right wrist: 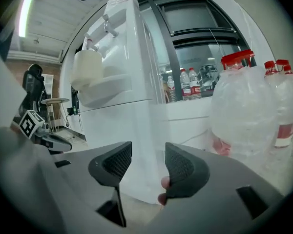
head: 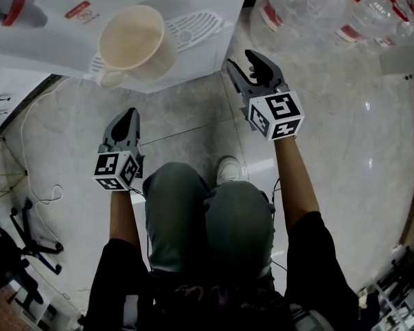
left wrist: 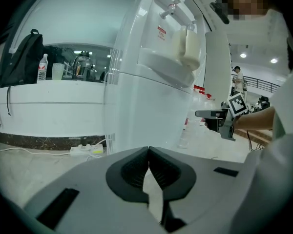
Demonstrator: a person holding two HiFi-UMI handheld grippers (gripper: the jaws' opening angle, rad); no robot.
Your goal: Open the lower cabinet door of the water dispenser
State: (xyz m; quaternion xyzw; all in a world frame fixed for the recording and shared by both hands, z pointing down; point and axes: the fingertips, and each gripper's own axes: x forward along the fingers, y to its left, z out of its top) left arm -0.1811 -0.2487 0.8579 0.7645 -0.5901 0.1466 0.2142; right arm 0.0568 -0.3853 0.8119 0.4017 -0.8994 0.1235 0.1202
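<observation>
Left tongs (left wrist: 149,152) closed, empty; right tongs (right wrist: 143,160) open, nothing between. Lower door (right wrist: 115,126) ahead of both, untouched. Risk: jaws slip off smooth panel edge, or bump cup (head: 132,38) above.

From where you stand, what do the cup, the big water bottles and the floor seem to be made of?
Cup: cream, matte, thick-walled; plastic or ceramic, hard to tell.
Water bottles: clear thin plastic, with crinkled walls and red caps.
Floor: polished stone or stone-look tile, speckled grey with glossy reflections and a seam line.
</observation>
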